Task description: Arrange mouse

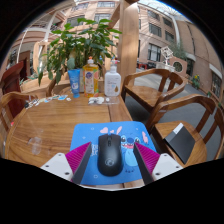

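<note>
Mouse (pixel 109 153) sits on the blue mat (pixel 95 134) between my wide fingers (pixel 79 157), not squeezed. I think it's light, hard and slippery; I'd pinch its sides.

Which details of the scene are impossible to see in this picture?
- Black computer mouse on the blue mouse mat, gripper view: whether the pink finger pads touch its sides is too small to tell.
- Mat's near edge: hidden by the fingers.
- Labels on the plastic bottles beyond: too small to read.
</note>
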Demonstrator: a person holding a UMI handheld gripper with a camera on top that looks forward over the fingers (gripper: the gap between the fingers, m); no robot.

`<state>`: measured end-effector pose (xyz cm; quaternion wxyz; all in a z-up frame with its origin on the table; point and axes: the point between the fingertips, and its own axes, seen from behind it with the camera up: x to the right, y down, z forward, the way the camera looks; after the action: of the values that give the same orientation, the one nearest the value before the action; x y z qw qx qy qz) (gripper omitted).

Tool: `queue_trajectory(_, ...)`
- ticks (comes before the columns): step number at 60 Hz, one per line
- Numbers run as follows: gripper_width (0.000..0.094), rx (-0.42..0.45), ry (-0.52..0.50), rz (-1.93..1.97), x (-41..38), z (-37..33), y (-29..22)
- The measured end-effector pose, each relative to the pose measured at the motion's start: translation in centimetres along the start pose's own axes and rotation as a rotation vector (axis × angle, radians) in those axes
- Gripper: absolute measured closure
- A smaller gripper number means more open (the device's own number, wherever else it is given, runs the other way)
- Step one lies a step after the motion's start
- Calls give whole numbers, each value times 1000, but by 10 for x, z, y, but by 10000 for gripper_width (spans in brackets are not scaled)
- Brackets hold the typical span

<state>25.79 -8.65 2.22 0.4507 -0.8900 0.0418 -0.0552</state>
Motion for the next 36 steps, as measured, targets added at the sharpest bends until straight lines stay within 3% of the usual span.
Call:
queue_trajectory(19, 81, 109, 29, -42, -10, -132, -27)
queue_trajectory(36, 81, 167, 46, -53, -18, -224, -21)
